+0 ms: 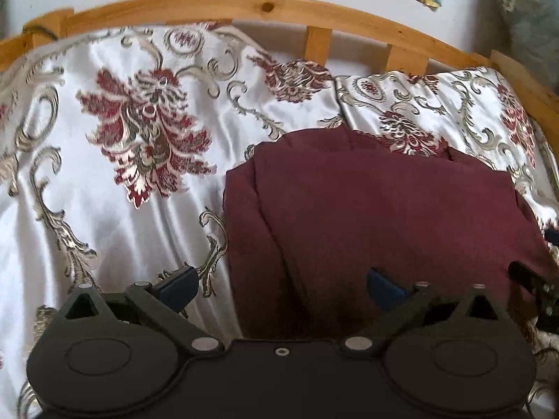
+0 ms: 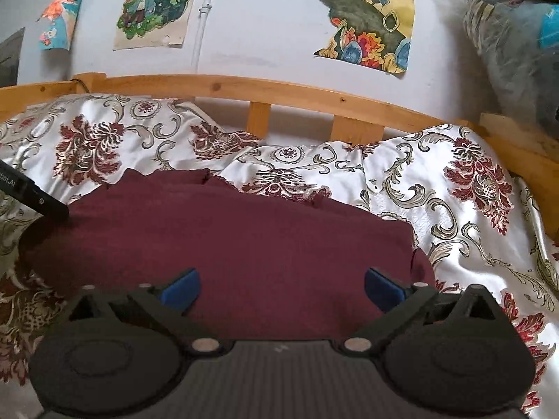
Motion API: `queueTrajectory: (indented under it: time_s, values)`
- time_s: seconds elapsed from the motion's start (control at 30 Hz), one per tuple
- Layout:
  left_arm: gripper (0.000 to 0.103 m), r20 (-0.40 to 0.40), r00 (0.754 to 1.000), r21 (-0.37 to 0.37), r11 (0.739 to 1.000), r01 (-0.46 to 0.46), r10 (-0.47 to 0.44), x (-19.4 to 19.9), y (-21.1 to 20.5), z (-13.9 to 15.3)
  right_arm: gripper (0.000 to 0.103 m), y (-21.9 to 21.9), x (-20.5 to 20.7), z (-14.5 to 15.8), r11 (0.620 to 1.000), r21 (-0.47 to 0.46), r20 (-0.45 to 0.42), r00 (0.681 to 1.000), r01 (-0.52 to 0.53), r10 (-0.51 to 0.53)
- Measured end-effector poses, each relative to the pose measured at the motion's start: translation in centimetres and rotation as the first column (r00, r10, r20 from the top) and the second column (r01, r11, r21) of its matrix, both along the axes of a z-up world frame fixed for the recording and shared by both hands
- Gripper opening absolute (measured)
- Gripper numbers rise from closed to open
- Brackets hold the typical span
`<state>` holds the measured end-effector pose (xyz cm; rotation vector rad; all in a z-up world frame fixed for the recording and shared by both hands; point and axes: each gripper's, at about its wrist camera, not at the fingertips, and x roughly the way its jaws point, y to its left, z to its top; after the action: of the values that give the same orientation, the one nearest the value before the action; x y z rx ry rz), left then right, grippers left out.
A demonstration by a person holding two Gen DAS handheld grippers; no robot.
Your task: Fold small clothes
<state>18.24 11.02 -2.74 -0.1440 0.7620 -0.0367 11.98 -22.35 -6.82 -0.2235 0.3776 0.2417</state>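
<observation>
right tongs [image 2: 282,288] spread wide, folded maroon garment [image 2: 223,241], floral bedspread [image 2: 454,209]

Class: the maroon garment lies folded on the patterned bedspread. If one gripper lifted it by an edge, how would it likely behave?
The garment would probably droop and unfold: its layers lie soft and creased, not stiff. It looks light for its size, being thin cloth. Pushed, it may slide and bunch, since the bedspread looks glossy and satiny.

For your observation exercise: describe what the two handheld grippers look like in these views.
Both the left gripper and the right gripper have matte black bodies with two round discs, black linkage arms with silver pivot pins, and blue pads on the jaws. The right one's body is ribbed.
</observation>
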Motion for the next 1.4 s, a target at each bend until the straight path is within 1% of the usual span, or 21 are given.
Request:
queueTrajectory:
  time_s: [0.13, 0.2, 0.3, 0.47, 0.7, 1.03, 1.13, 1.3, 1.4]
  values:
    - [0.102, -0.020, 1.000, -0.036, 0.999, -0.014, 0.013, 0.8, 0.6, -0.6, 0.103, 0.9, 0.1, -0.9, 0.999, -0.038, 0.011, 1.000, -0.014, 0.015]
    - [0.102, -0.024, 1.000, -0.045, 0.999, -0.013, 0.012, 1.0, 0.7, -0.8, 0.103, 1.3, 0.1, -1.5, 0.997, -0.070, 0.001, 1.000, -0.023, 0.024]
    - [0.102, -0.037, 0.999, -0.053, 0.999, -0.004, 0.002, 1.2, 0.6, -1.1, 0.103, 1.5, 0.1, -2.4, 0.995, -0.091, -0.018, 0.999, -0.030, 0.029]
    - [0.102, -0.057, 0.998, -0.032, 0.999, 0.016, -0.017, 2.0, 0.2, -1.6, 0.103, 1.5, 0.0, -2.8, 0.995, -0.094, -0.023, 0.999, -0.033, 0.031]
    - [0.102, -0.067, 0.998, -0.027, 1.000, 0.012, -0.014, 2.5, -0.1, -1.9, 0.103, 1.0, 0.3, -2.9, 0.997, -0.063, -0.044, 0.998, -0.041, 0.038]
    - [0.102, -0.073, 0.997, -0.023, 1.000, 0.016, -0.018, 2.7, -0.2, -2.1, 0.103, 1.0, 0.3, -2.9, 0.997, -0.064, -0.040, 0.999, -0.037, 0.035]
    - [0.102, -0.066, 0.998, -0.023, 0.999, 0.022, -0.024, 2.7, -0.1, -2.1, 0.103, 1.0, 0.2, -3.0, 0.997, -0.071, -0.034, 0.999, -0.036, 0.033]
    - [0.102, -0.011, 0.998, -0.015, 0.998, 0.055, -0.055, 2.4, -0.1, -1.8, 0.103, 1.0, 0.2, -3.0, 0.997, -0.070, -0.033, 0.999, -0.035, 0.033]
    - [0.102, 0.002, 0.997, -0.012, 0.997, 0.078, -0.078, 2.8, -0.2, -1.9, 0.103, 1.0, 0.2, -3.0, 0.997, -0.066, -0.035, 0.999, -0.036, 0.034]
